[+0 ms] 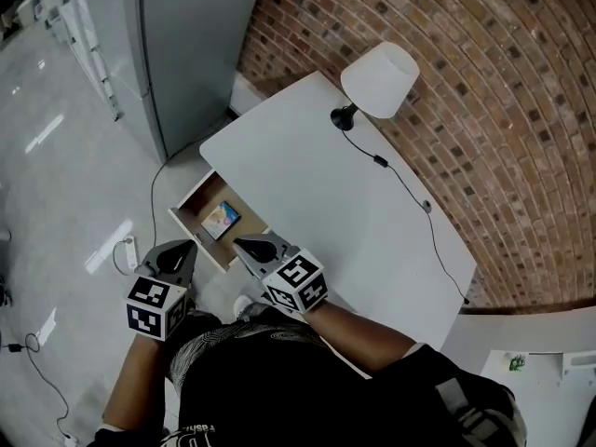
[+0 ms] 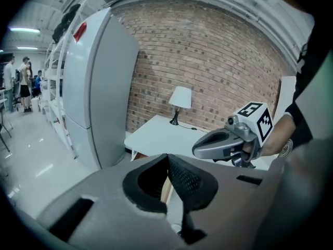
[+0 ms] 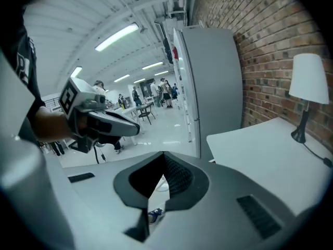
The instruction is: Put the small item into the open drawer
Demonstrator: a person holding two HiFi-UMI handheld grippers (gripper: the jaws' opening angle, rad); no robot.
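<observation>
The small item (image 1: 222, 219), a flat colourful card-like piece, lies inside the open wooden drawer (image 1: 191, 203) at the left side of the white table (image 1: 326, 194). My left gripper (image 1: 186, 247) and right gripper (image 1: 240, 243) are both held close to my body, just in front of the drawer's open end and above the floor. Neither touches the item. In the left gripper view the left gripper (image 2: 167, 158) has its jaws together with nothing in them. The right gripper (image 3: 163, 155) is likewise shut and empty.
A white lamp (image 1: 379, 80) stands at the table's far end, its black cord (image 1: 410, 194) running along the brick-wall side. A tall grey cabinet (image 1: 186, 45) stands left of the table. A power strip (image 1: 128, 250) lies on the floor by the drawer. People stand far off.
</observation>
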